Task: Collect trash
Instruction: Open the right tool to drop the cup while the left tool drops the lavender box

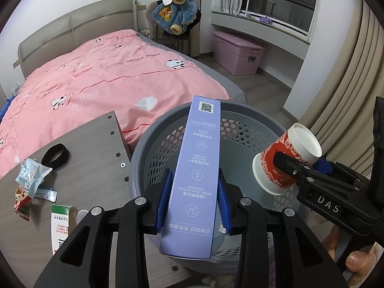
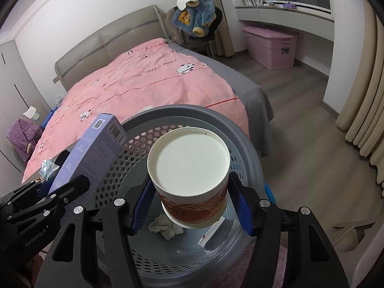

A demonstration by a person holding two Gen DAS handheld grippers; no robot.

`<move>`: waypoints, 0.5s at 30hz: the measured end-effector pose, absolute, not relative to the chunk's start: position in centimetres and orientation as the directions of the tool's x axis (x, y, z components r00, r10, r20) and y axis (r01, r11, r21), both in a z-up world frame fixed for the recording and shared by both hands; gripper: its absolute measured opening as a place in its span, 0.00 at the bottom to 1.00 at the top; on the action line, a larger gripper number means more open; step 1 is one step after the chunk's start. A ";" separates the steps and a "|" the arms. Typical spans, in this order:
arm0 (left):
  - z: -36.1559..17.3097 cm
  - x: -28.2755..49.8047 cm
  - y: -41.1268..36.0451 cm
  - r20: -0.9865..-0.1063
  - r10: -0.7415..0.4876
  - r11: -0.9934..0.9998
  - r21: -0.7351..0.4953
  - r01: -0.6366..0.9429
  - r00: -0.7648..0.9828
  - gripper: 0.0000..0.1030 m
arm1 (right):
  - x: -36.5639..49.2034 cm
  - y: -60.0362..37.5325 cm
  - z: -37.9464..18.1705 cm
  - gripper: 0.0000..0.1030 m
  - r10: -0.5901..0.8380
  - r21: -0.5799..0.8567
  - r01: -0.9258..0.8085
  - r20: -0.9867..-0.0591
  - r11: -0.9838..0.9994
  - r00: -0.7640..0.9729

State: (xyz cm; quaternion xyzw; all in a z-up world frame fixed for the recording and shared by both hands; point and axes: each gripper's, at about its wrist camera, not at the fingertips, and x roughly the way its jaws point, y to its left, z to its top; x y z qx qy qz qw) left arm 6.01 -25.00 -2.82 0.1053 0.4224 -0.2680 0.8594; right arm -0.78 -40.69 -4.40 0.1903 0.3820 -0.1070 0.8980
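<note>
The purple box [image 1: 195,165] is up in the air, right over the grey basket [image 1: 249,112], long side pointing away across the opening, its far end with the square code reaching over the far rim. The left gripper [image 1: 195,199] has it pinched on both long sides, blue pads [image 1: 165,196] flat against the cardboard. From the right wrist view the same box [image 2: 96,153] shows its barcode end, tilted up over the basket's left rim [image 2: 192,110].

Beside it, the paper cup [image 2: 189,165], red print around the wall, white inside, hangs above the basket's middle. The right gripper [image 2: 192,196] clamps it from both sides, mouth turned toward the camera. In the left wrist view the cup [image 1: 285,160] lies on its side over the basket's right edge, that gripper [image 1: 300,168] closed around its red band.

Down on the basket floor: a crumpled tissue [image 2: 165,228] and a small white slip [image 2: 211,234] near the right wall.

Left of the basket, the table [image 1: 91,144] carries more litter. A torn pale blue wrapper [image 1: 31,175] and a red snack packet [image 1: 21,201] sit by its left edge, a green-and-white carton [image 1: 61,225] at the near edge, a black band [image 1: 56,157] further back.

Behind it all, the bed with the pink panda quilt [image 1: 100,76], a pink storage bin [image 1: 237,52] by the window, and a blue coat [image 1: 177,14] heaped on a chair.
</note>
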 end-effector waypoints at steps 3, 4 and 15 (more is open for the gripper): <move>-2.6 6.1 -24.7 -0.778 -0.375 0.838 -0.053 0.542 0.505 0.34 | -0.7 -40.5 -4.4 0.64 -0.037 0.262 0.325 -0.725 0.909 0.688; -2.5 6.1 -24.5 -0.775 -0.376 0.840 -0.054 0.540 0.508 0.34 | -0.7 -40.4 -4.2 0.69 -0.037 0.261 0.321 -0.722 0.910 0.691; -2.2 6.5 -23.2 -0.770 -0.358 0.861 -0.054 0.506 0.528 0.47 | -0.8 -39.8 -3.9 0.74 -0.045 0.254 0.322 -0.719 0.912 0.694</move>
